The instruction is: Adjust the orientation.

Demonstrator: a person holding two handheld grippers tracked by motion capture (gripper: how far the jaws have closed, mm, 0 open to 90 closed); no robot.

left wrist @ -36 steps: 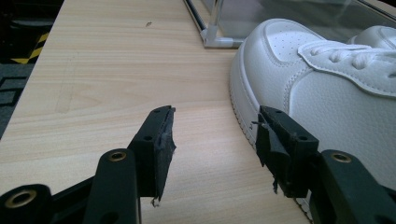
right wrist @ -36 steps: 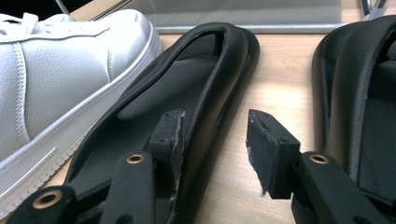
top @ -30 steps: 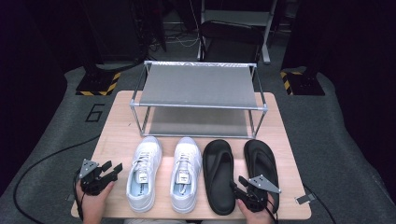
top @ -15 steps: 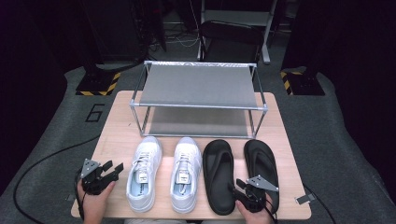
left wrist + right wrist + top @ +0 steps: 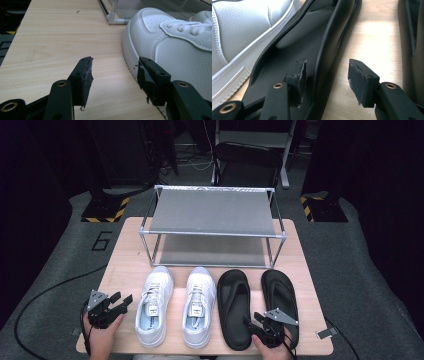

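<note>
Two white sneakers (image 5: 154,305) (image 5: 198,305) and two black flip-flops (image 5: 235,307) (image 5: 281,300) lie in a row on the wooden table (image 5: 120,265), toes toward a metal two-shelf rack (image 5: 212,212). My left gripper (image 5: 120,302) (image 5: 113,75) is open near the table's front left, its right jaw just beside the left sneaker's (image 5: 175,45) side. My right gripper (image 5: 256,322) (image 5: 325,77) is open at the heel end of the left flip-flop (image 5: 312,32), one jaw over the footbed and the other over the bare wood beside its rim.
Both rack shelves carry nothing. Bare table lies left of the sneakers (image 5: 50,37) and between the two flip-flops (image 5: 372,37). A dark chair (image 5: 247,162) and yellow-black marked bases (image 5: 105,210) stand on the grey floor beyond the table. Cables trail off the front corners.
The right gripper has crept slightly left toward the left flip-flop's heel. The left gripper has barely shifted.
</note>
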